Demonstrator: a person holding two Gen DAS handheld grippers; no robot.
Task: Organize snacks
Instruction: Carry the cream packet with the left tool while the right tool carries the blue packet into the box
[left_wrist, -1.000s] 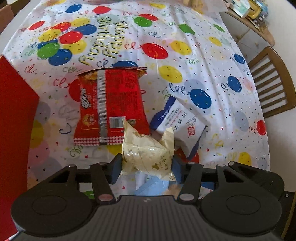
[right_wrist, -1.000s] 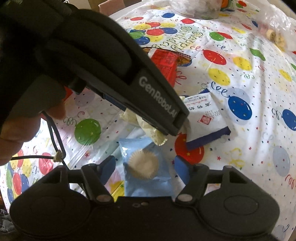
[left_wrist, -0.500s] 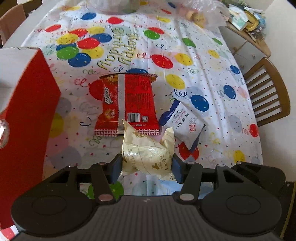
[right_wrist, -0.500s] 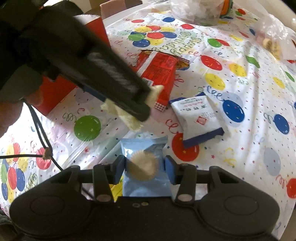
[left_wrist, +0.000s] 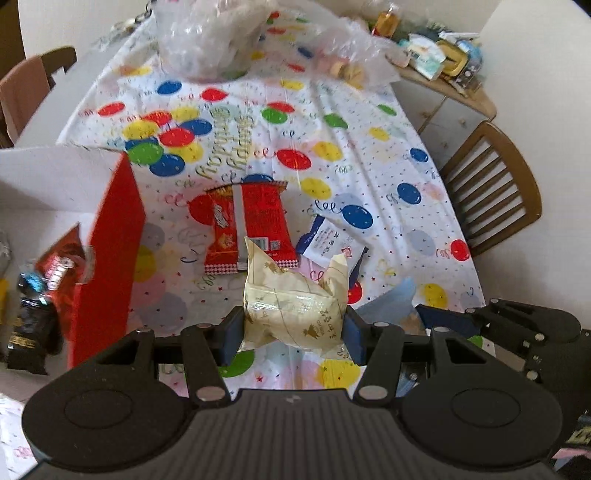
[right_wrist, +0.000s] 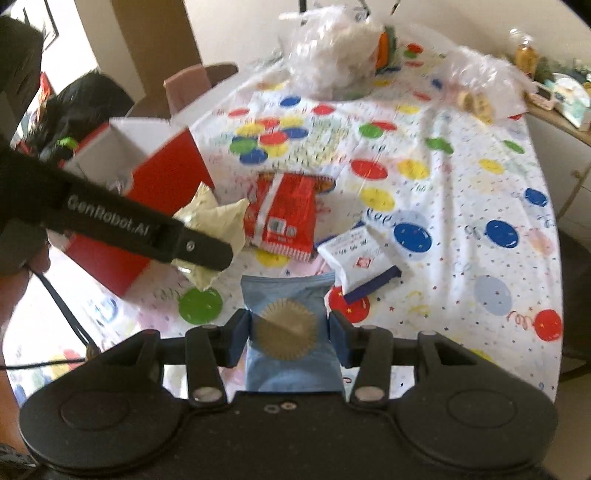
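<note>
- A cream snack packet with gold print is pinched between the jaws of the left gripper and is held clear of the table, above its near edge.
- A light blue snack packet with a round gold-brown cake printed on it is clamped in the right gripper; its jaws have just been closing and are now pressed against the packet's two sides.
- In the right wrist view the left gripper is seen from the side, with the cream packet sticking out beyond it, near the red box.
- A red snack bag is laid flat near the middle of the balloon-patterned tablecloth, its back seam and barcode turned up.
- A white and navy snack packet is laid just to the right of the red bag, apart from it.
- An open red cardboard box with a white inside is stood at the left edge of the table; a red packet and a dark packet are seen inside it.
- Clear plastic bags are piled at the far edge of the table.
- A wooden chair is placed at the right edge.
</note>
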